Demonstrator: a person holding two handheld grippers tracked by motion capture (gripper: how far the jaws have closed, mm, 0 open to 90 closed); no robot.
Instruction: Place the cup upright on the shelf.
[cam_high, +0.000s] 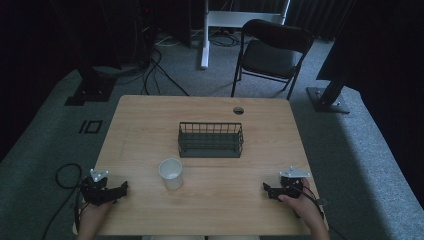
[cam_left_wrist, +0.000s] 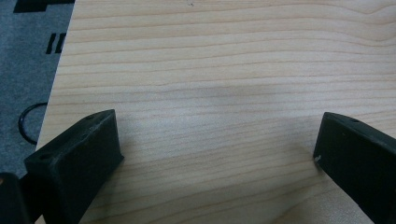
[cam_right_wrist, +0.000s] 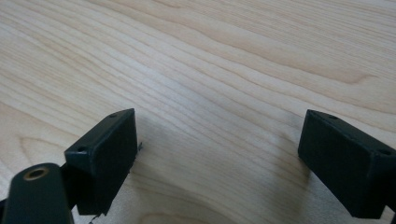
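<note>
Grey carpet surrounds my pale wooden bench (cam_high: 150, 125), with a black folding chair (cam_high: 272, 52) standing beyond its far edge and dark cables (cam_high: 155, 75) trailing across the floor behind it. Near the middle of the bench sits a dark wire basket (cam_high: 210, 139), long side toward me, and just in front of its left end stands a white cup (cam_high: 171, 173), upright with its mouth up, close to the basket but apart from it. A small round hole (cam_high: 238, 110) shows in the bench top near the far edge. My left gripper (cam_high: 124, 189) rests low at the near left corner of the bench, pointing toward the middle, well to the left of the cup; in the left gripper view (cam_left_wrist: 215, 149) its two black jaws stand wide apart with nothing but bare wood grain between them. My right gripper (cam_high: 265, 189) sits at the near right side, pointing inward toward the left one, with my hand (cam_high: 305, 207) wrapped around its body; in the right gripper view (cam_right_wrist: 217, 144) its jaws are likewise spread wide over bare wood, holding nothing. Each gripper carries a grey plate on top, and a black cable loop (cam_high: 67, 175) lies on the carpet just off the left edge of the bench
</note>
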